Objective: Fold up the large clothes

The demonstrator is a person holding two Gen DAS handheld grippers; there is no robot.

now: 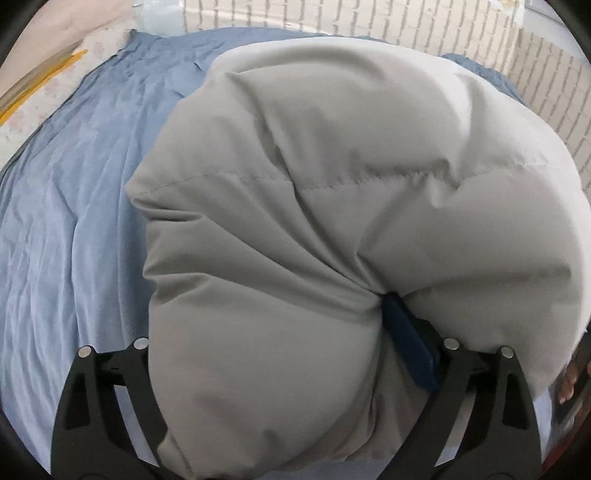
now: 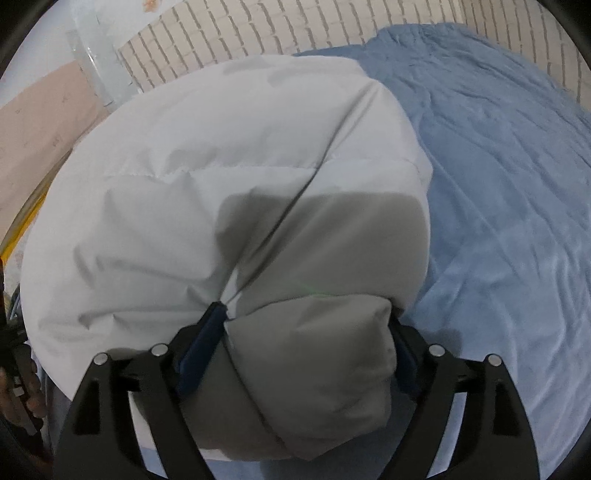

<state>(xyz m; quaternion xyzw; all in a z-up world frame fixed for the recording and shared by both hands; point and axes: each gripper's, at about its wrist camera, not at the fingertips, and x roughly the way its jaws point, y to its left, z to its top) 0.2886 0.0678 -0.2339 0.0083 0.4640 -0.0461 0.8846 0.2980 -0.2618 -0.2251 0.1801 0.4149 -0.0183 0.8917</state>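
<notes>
Grey padded jacket (image 1: 332, 221) lies bundled on the blue bedsheet (image 1: 74, 221) right before you. Your left gripper (image 1: 288, 332) straddles a thick fold, jaws wide, only one blue pad visible. Your right gripper (image 2: 310, 325) stands wide with both pads against another fold.

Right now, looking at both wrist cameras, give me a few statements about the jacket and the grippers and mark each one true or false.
1. The puffy jacket is light grey. True.
2. It lies on a red blanket. False: it lies on a blue bedsheet.
3. A bulge of the jacket sits between the fingers of the right gripper. True.
4. The left gripper hangs over bare sheet, away from the jacket. False: jacket padding fills the space between its fingers.
5. The wall behind the bed is plain dark wood. False: it is a pale brick-pattern wall.
</notes>
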